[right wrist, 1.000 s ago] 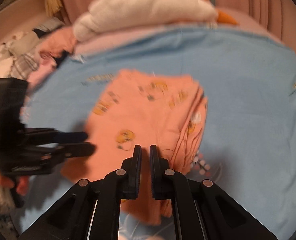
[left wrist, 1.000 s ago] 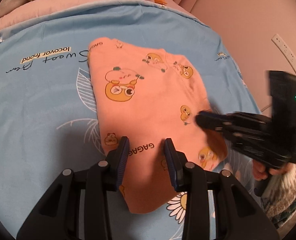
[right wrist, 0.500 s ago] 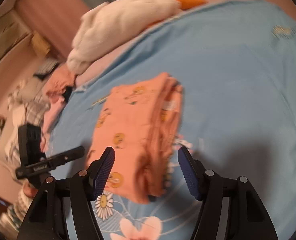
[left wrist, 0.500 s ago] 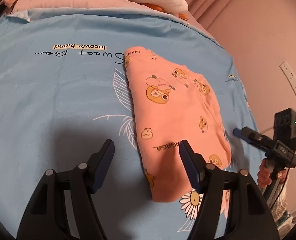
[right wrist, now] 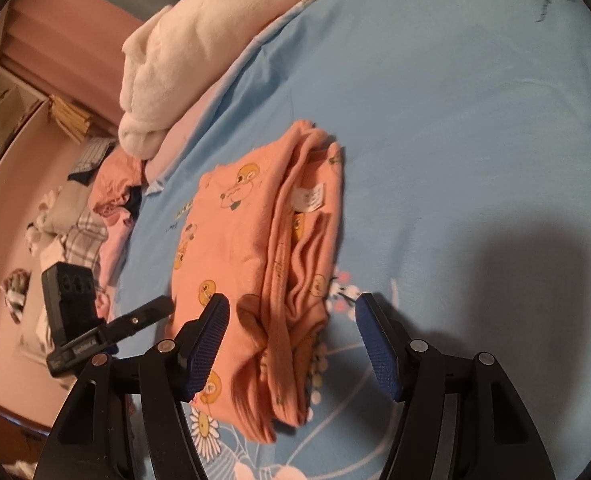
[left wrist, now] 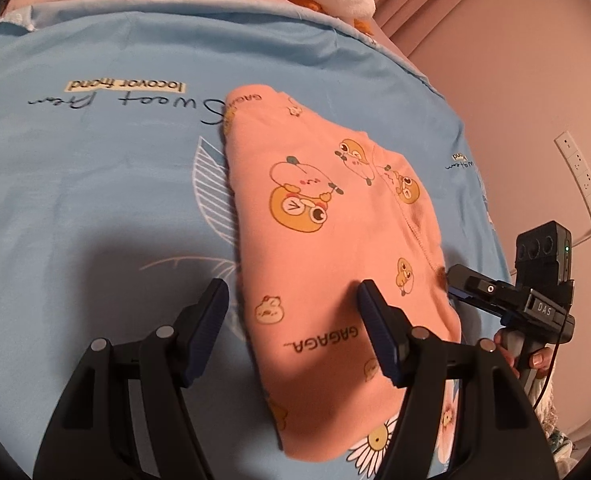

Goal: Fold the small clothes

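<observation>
A folded orange-pink garment [left wrist: 327, 240] printed with cartoon ducks lies flat on the blue bedsheet [left wrist: 95, 180]. My left gripper [left wrist: 291, 296] hovers open over its near left edge, and its pads touch nothing. In the right wrist view the same garment [right wrist: 239, 240] shows its stacked fold layers and a white label. My right gripper [right wrist: 291, 304] is open just above the near end of those layers, holding nothing. Each gripper also appears in the other view: the right gripper [left wrist: 495, 296] beside the garment's right edge, the left gripper [right wrist: 107, 328] at its left.
A white plush blanket [right wrist: 183, 52] lies heaped at the head of the bed. Loose clothes [right wrist: 79, 216] are piled beyond the bed's left side. A pink wall with a socket strip [left wrist: 583, 184] stands close on the right. A person's hand [left wrist: 535, 356] grips the right handle.
Both grippers have opened wide; the right was fully shut and the left narrower. The right gripper drew off the garment, came back to its edge and rolled.
</observation>
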`<move>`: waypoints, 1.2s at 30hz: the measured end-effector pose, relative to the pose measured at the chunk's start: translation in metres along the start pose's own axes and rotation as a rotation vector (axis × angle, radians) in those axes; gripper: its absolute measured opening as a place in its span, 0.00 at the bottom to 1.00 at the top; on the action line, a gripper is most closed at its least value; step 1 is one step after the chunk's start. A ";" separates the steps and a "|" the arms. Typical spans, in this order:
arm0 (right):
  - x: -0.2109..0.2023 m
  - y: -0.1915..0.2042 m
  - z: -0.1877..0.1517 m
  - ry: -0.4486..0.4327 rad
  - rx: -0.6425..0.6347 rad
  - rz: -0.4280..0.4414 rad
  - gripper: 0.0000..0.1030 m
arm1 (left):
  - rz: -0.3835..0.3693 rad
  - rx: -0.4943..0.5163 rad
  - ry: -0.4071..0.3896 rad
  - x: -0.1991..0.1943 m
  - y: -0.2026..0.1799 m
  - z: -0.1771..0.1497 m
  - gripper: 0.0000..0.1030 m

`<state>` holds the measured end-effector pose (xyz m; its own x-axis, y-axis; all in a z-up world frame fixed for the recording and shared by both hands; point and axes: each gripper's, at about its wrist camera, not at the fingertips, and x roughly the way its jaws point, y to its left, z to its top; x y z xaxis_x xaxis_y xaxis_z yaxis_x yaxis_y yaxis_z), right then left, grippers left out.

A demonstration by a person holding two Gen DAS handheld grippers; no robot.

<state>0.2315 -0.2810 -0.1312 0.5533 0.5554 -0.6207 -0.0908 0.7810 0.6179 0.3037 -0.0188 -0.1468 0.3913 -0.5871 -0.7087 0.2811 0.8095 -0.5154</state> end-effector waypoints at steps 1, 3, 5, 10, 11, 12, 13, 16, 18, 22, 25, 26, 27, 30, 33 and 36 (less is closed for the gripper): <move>0.003 0.002 0.000 0.005 -0.008 0.002 0.64 | -0.003 0.003 0.002 0.002 -0.001 0.001 0.65; 0.006 0.004 0.003 0.010 -0.020 0.009 0.64 | -0.010 0.011 0.005 0.006 -0.003 0.002 0.65; 0.008 0.004 0.004 0.013 -0.023 0.019 0.64 | -0.011 0.018 0.009 0.009 -0.005 0.004 0.65; 0.013 0.006 0.007 0.020 -0.032 0.025 0.64 | -0.008 0.033 0.013 0.014 -0.008 0.007 0.65; 0.014 0.006 0.008 0.022 -0.035 0.027 0.64 | -0.009 0.035 0.014 0.015 -0.007 0.008 0.65; 0.015 0.006 0.008 0.023 -0.035 0.029 0.64 | -0.010 0.036 0.014 0.015 -0.007 0.008 0.65; 0.015 0.006 0.008 0.024 -0.036 0.031 0.64 | -0.010 0.038 0.014 0.016 -0.007 0.009 0.65; 0.017 0.008 0.008 0.024 -0.039 0.037 0.64 | -0.008 0.048 0.015 0.019 -0.008 0.010 0.66; 0.020 0.009 0.009 0.026 -0.043 0.040 0.64 | -0.009 0.055 0.015 0.021 -0.009 0.011 0.68; 0.026 0.013 0.012 0.024 -0.055 0.045 0.64 | -0.008 0.066 0.014 0.026 -0.012 0.014 0.70; 0.029 0.016 0.013 0.022 -0.063 0.047 0.64 | -0.010 0.067 0.013 0.028 -0.013 0.016 0.70; 0.030 0.017 0.014 0.021 -0.069 0.047 0.64 | -0.011 0.068 0.012 0.029 -0.012 0.016 0.70; 0.030 0.017 0.013 0.020 -0.074 0.046 0.64 | -0.011 0.069 0.012 0.029 -0.012 0.017 0.70; 0.031 0.019 0.013 0.018 -0.088 0.042 0.64 | -0.006 0.077 0.009 0.032 -0.014 0.018 0.70; 0.034 0.024 0.012 0.017 -0.110 0.020 0.61 | 0.003 0.083 0.004 0.034 -0.016 0.018 0.70; 0.035 0.028 0.012 0.013 -0.136 -0.017 0.52 | 0.033 0.101 -0.003 0.034 -0.019 0.017 0.65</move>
<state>0.2582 -0.2430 -0.1303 0.5447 0.5448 -0.6375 -0.1931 0.8213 0.5369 0.3270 -0.0540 -0.1530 0.4043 -0.5598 -0.7233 0.3545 0.8249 -0.4403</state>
